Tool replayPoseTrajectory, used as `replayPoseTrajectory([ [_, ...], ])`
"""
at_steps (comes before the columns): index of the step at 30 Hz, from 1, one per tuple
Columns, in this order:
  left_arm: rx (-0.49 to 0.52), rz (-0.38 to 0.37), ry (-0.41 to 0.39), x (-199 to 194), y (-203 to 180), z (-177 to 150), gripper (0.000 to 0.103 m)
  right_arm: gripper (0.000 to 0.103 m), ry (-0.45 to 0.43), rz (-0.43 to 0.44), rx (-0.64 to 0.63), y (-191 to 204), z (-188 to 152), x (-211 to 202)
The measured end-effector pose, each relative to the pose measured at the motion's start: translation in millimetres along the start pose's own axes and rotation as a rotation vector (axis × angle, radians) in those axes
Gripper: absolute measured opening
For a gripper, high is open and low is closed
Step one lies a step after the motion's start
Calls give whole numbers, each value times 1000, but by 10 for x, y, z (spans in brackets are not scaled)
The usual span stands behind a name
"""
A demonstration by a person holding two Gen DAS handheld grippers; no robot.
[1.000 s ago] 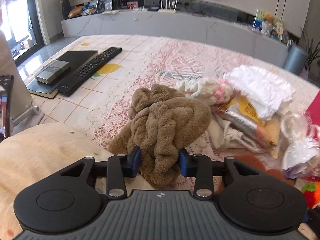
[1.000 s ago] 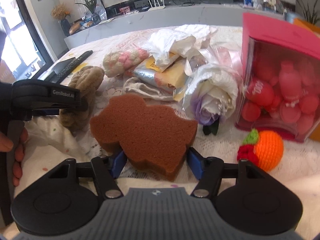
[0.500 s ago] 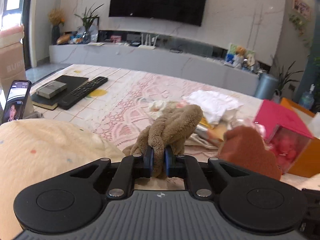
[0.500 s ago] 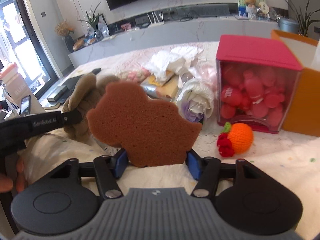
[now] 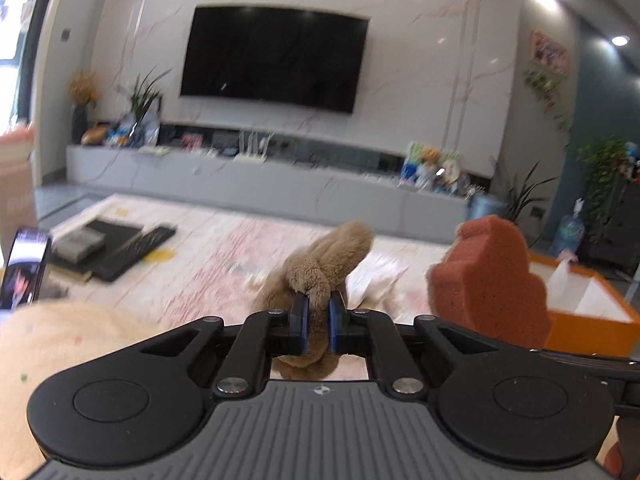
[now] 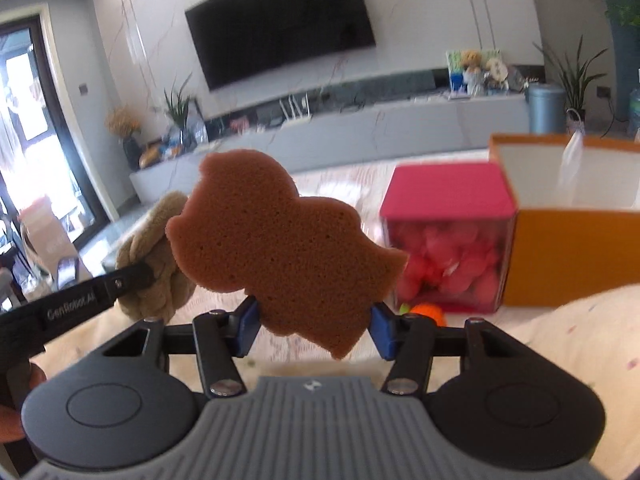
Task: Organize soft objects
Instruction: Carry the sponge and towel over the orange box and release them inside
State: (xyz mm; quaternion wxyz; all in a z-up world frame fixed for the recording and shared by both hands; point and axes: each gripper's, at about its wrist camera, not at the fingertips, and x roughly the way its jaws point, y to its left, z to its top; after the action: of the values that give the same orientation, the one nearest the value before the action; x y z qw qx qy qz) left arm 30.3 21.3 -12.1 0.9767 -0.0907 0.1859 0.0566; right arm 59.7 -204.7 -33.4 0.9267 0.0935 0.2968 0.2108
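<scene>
My left gripper (image 5: 317, 308) is shut on a brown plush knotted toy (image 5: 328, 256), which is lifted above the lace-covered table. My right gripper (image 6: 314, 320) holds a flat reddish-brown sponge (image 6: 280, 248) upright between its blue pads, and its jaws are closing on it. In the left wrist view that sponge (image 5: 488, 276) hangs just right of the plush. In the right wrist view the plush (image 6: 156, 248) sits just left of the sponge, partly hidden behind it. An open orange box (image 6: 572, 256) stands on the right.
A pink-lidded clear box (image 6: 448, 196) of red items stands beside the orange box, with an orange crochet ball (image 6: 428, 312) in front. A phone (image 5: 24, 268), a remote (image 5: 136, 252) and a black book lie far left. A cream cushion (image 5: 60, 344) lies near.
Both grippers rose off the table with their objects. The left jaws closed tight on the plush and the right jaws squeezed in on the sponge. Both views tilted up toward the TV wall.
</scene>
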Motion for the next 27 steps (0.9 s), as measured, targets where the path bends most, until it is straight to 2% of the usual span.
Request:
replayPoseTrajectory([
  [7, 62, -135, -83, -108, -370, 321, 10, 56, -90, -49, 0, -160, 249, -354],
  [15, 149, -298, -118, 48, -884, 689, 10, 56, -109, -133, 15, -604, 557, -601],
  [20, 209, -428, -98, 235, -1298, 810, 10, 56, -105, -221, 53, -1064, 804, -727],
  [27, 263, -610, -1, 597, -1901, 803, 10, 56, -127, -393, 74, -1650, 1055, -841],
])
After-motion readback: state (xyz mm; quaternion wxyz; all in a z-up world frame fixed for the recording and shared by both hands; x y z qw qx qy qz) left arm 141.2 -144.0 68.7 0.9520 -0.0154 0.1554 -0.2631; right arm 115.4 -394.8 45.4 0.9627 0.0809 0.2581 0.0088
